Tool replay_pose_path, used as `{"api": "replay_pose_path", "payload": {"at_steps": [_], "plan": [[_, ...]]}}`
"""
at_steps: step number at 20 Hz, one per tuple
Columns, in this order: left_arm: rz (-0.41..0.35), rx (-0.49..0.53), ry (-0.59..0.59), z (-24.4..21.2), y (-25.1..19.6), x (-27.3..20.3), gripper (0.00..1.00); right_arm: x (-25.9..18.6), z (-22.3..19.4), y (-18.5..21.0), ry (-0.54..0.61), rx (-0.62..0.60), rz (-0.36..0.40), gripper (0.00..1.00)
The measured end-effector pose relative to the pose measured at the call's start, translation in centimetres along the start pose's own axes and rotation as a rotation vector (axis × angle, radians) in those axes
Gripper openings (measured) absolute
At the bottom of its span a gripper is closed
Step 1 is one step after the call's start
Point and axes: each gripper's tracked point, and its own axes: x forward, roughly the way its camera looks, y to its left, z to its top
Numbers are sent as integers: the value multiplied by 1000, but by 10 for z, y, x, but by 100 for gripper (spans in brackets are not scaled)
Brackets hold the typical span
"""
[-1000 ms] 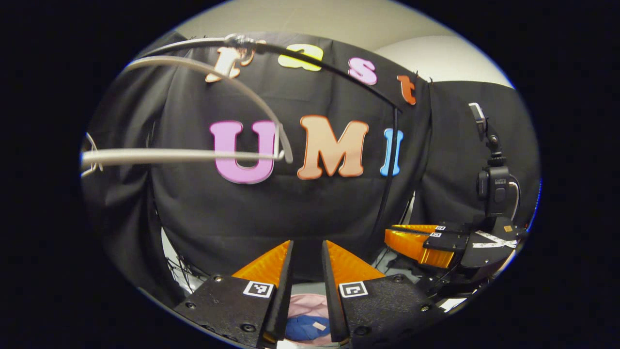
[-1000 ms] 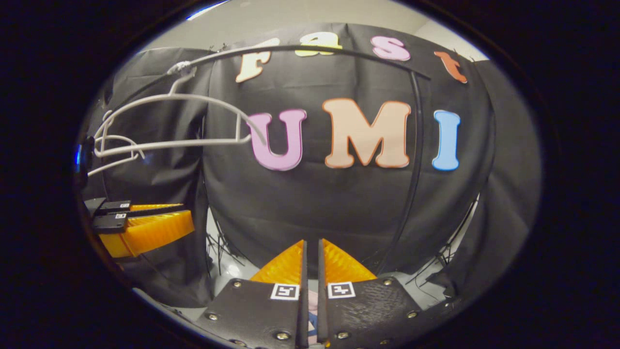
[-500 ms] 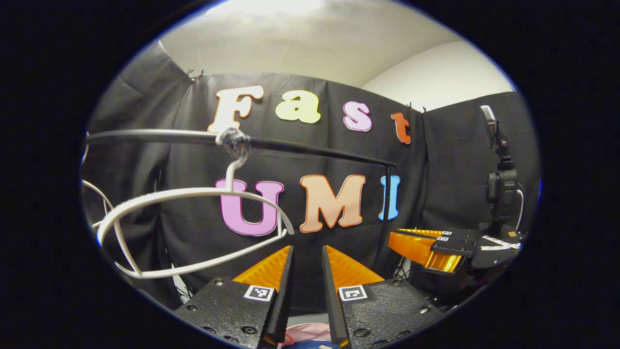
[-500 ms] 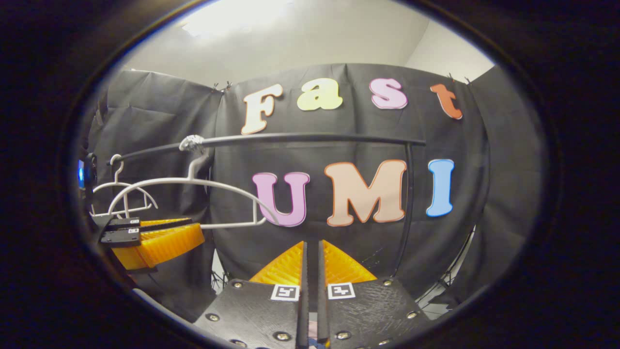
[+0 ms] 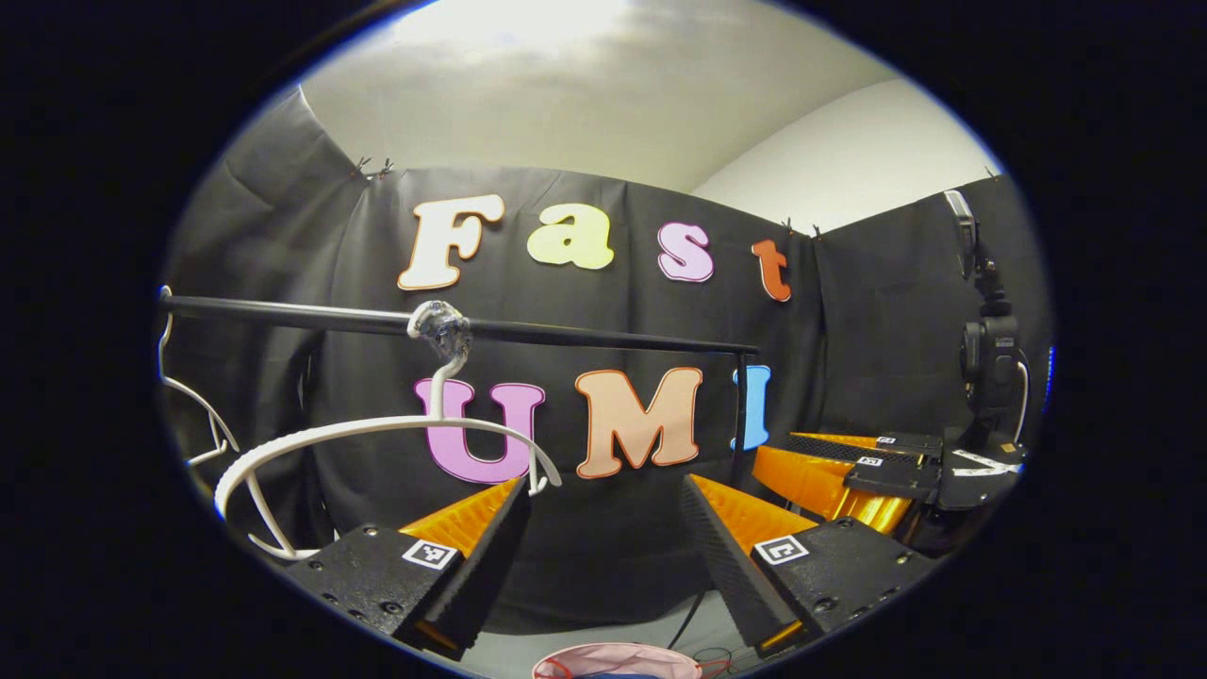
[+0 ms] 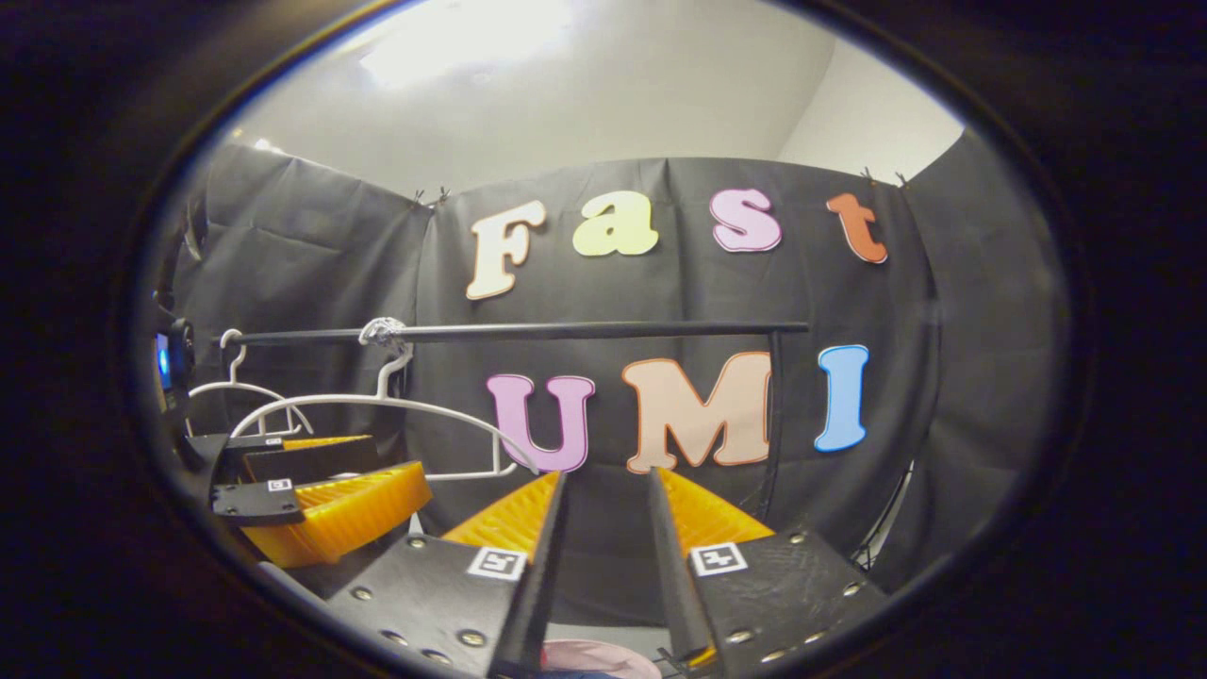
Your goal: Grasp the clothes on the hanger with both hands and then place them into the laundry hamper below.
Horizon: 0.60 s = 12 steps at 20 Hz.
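Bare hanger (image 5: 377,429) above left gripper (image 5: 603,509) fingers (image 5: 471,528).

No legible words, numbers or brands are showing. Only small square black-and-white coded markers (image 5: 429,554) are sitting on the left gripper (image 5: 603,483) and the right gripper (image 6: 605,474), bearing patterns, not letters.

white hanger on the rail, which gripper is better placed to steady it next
Left, probably. The left gripper, open, sits just below one end of the white hanger; in the right gripper view the hanger hangs well off to the side of the right gripper.
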Motion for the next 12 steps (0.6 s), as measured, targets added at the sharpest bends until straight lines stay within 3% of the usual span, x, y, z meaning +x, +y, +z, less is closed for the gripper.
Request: {"api": "replay_pose_path", "payload": {"at_steps": [5,9,12], "plan": [[-6,-19,-23,4,-17,10,96,-10,13,-22,-26,-10,-36,80],[17,-30,-40,2,-35,24,96,-22,12,-64,-38,-26,-64,87],[25,-21,-47,-11,-58,43,96,-25,3,-97,-34,-15,-76,84]]}}
